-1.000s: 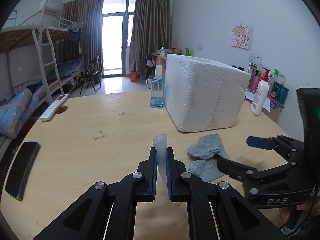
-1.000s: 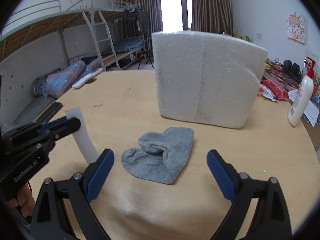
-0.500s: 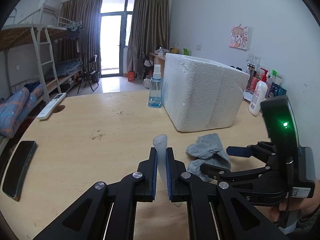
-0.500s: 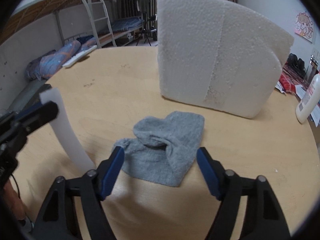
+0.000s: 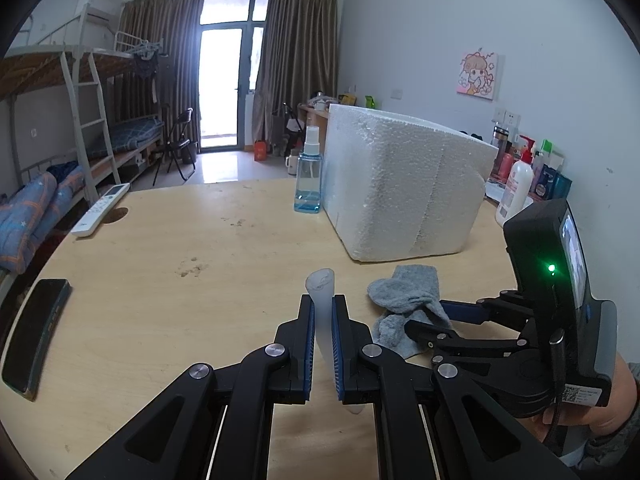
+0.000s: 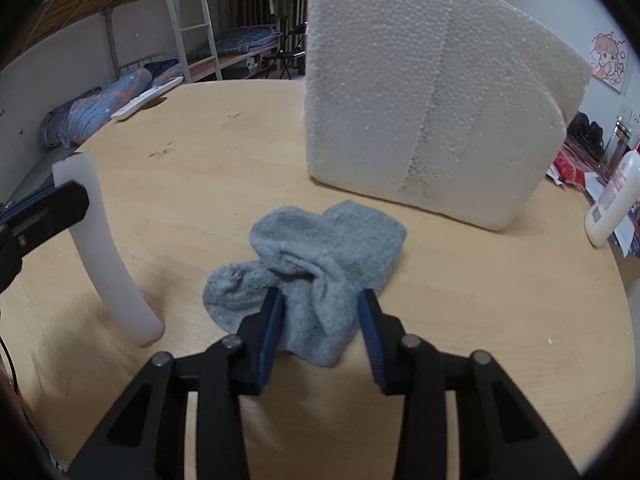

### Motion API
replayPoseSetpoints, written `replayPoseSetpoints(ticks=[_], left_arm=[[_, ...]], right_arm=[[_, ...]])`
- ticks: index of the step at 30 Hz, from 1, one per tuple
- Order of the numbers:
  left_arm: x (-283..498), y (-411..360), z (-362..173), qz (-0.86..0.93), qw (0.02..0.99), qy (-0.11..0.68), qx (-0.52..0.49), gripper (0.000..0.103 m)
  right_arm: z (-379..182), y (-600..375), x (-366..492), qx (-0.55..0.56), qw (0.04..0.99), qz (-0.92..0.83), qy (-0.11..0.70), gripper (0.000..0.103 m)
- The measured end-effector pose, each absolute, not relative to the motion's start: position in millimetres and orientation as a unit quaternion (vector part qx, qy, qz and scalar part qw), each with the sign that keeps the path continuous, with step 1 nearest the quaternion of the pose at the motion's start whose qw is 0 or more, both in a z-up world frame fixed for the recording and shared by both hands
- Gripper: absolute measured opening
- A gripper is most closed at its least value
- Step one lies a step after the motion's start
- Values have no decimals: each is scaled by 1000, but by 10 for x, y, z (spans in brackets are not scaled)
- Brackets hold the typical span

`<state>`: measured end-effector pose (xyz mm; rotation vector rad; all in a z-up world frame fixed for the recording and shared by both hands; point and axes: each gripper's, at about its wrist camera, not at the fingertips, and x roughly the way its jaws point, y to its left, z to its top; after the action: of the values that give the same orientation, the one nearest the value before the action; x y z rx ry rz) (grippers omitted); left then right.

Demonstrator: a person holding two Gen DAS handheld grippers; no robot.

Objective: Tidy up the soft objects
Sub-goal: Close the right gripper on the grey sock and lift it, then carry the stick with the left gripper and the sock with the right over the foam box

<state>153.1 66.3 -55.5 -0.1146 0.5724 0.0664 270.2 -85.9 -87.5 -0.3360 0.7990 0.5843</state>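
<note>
Grey knit, crumpled into a low heap, is what the right hand-held gripper [image 6: 321, 322] now straddles: a second ago its blue pads stood wide apart above the sock [image 6: 316, 256], and they have since dropped to the tabletop [image 6: 480, 300] and drawn in on either side of the near fold. The jaws are closing, with the sock's near end between them; the pads look to sit at the fabric's edges, though a firm pinch is not yet evident. My reading is that the pickup of this soft item is underway, with lifting and placing not yet done.

On the tabletop the sock lies just in front of the white foam box [image 6: 432, 92], which stands at about 12 o'clock from it.

At roughly 9 o'clock from the sock, the left hand-held gripper [image 5: 323, 318] has not shifted. Its pads are clamped on a pale, bendy tube [image 5: 320, 292] whose top pokes up past the fingertips. In the right wrist view the tube's lower end appears to touch the tabletop, well apart from the sock.
</note>
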Motion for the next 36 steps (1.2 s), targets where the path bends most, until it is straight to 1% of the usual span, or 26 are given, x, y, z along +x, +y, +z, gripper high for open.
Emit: replayPoseSetpoints(ticks=[1,2,3,5,11,15,22,36], left_arm=[[1531,660,-555,32,957,282,-56,8],[1534,655,-558,32,957,282,-57,8],[1535,655,-560,32,957,282,-56,8],[1537,653,-558,33,957,283,-58,8],[1504,593,-486,31,959,278,-55,8],[1457,514,-418,25,962,268,-51,8],[1382,404,-337,17,965,258,-47,8],[1217,115,-129,2,973,231,-27,8]], right_arm=[[-875,-862,2700,-161,866,280,381,42],[-880,-854,2709,-160,867,282,379,39],[-886,-856,2708,-158,867,284,378,26],[-840,-919,2698,-132,865,306,375,12],[-546,-1116,2464,-105,876,341,323,12],[-462,-1241,2367,-98,883,341,307,12],[-414,-1466,2295,-88,891,337,291,12],[-284,-1587,2125,-81,910,310,262,12]])
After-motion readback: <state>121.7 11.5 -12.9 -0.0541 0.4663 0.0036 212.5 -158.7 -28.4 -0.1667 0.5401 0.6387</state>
